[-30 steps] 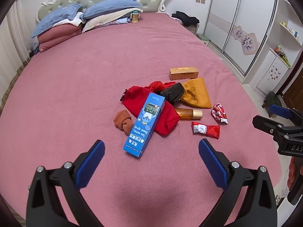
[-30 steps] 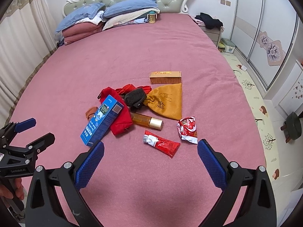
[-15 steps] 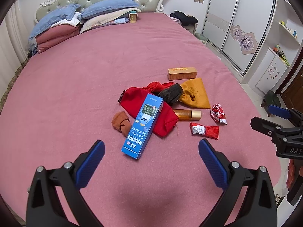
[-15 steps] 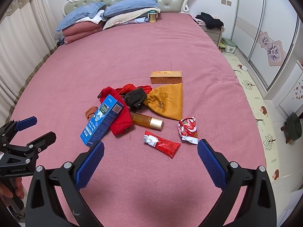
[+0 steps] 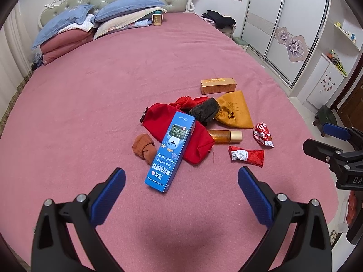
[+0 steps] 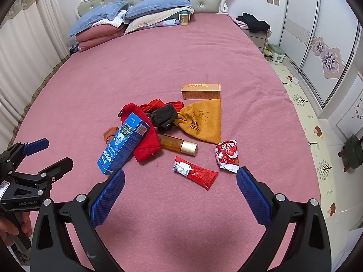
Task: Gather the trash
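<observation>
A pile lies mid-bed on the pink cover: a blue nasal-spray box leaning on a red pouch, a brown sock, an amber bottle with gold cap, a gold box, a mustard pouch, a crumpled red-white wrapper and a flat red sachet. My left gripper hovers open just short of the blue box. The right gripper hovers open just short of the red sachet. Each holds nothing.
Pillows and a small cup sit by the headboard. Dark clothes lie on a bedside table at right. Wardrobe doors line the right wall, with a play mat and a dark stool on the floor.
Both grippers have eased slightly forward toward the pile, which sits a little lower and nearer in the views. Jaws stay open; nothing on the bed has moved.
</observation>
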`<state>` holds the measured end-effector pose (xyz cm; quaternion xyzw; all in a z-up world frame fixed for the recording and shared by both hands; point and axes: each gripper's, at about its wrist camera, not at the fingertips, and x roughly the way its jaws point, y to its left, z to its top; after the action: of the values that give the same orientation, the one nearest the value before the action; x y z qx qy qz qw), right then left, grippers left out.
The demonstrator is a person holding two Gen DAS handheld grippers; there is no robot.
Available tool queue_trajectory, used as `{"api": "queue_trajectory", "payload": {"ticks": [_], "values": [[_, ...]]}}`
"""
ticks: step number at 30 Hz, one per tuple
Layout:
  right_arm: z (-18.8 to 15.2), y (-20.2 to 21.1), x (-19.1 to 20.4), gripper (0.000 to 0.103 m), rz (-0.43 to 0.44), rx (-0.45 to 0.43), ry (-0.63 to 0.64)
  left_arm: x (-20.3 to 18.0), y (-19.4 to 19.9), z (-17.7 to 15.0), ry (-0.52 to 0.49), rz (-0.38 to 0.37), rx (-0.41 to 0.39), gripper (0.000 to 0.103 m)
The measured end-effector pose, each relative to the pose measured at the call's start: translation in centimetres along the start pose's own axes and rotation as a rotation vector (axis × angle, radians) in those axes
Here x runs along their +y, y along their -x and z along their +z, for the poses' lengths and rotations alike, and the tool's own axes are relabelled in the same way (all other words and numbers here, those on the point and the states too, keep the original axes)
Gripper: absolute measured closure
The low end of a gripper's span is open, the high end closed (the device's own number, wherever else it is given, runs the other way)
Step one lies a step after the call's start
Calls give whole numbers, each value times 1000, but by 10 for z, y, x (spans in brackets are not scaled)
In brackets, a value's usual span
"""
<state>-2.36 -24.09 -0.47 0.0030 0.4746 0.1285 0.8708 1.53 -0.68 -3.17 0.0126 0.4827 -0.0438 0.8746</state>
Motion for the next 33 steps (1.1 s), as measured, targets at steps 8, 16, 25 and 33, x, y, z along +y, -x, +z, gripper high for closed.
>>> {"api": "queue_trajectory", "payload": {"ticks": [8,16,25,33], "values": [[2,-1,-1,8,1,-5,-7,-2,-6,2,-10,-6,13,4],[4,-2,-1,8,2,0,-10,-3,-9,4,-14,-17,15,4],[4,-4,-2,8,14,8,-4,-4,-15,4,-20,-18,27,4],[4,-10,-4,8,15,22,-13,-3,-22,4,-22,-23,39,4]]}}
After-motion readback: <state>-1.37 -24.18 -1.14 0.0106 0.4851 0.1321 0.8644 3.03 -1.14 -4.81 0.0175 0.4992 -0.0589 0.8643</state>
